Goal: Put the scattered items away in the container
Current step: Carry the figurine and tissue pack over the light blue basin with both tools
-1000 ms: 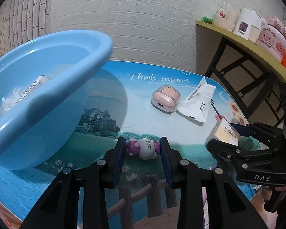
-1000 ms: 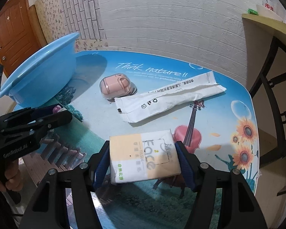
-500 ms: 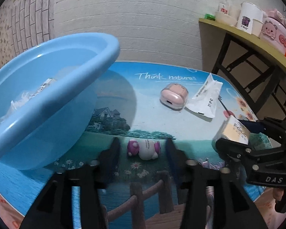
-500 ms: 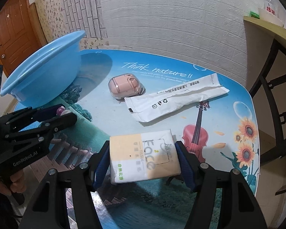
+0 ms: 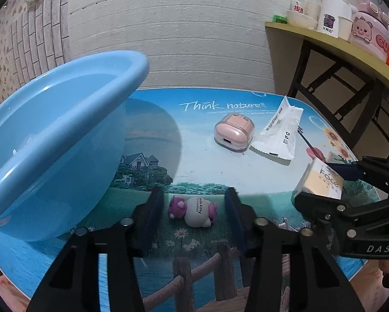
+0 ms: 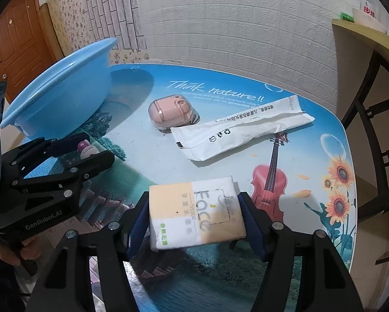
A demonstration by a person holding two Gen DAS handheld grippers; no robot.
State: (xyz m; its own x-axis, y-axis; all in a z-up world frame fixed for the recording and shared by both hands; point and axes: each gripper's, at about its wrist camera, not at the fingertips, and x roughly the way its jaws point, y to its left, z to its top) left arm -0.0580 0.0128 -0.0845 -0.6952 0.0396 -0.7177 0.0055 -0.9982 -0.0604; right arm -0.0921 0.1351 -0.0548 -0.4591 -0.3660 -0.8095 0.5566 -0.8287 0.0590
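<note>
Left wrist: left tool (image 5: 193, 208) closing around toy figure (image 5: 193, 211), pads not touching | right tool (image 6: 194, 223) grips tissue pack (image 6: 194, 213) above tabletop (image 6: 246, 161)

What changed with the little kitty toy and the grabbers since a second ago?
The left gripper let go of the kitty toy: its pads pressed the toy a second ago, then spread. Now its jaws are closing again, with gaps still on both sides of the toy. The toy stays lying on the table. The right gripper still clamps the tissue pack. Basin, case and sachet unchanged.
</note>
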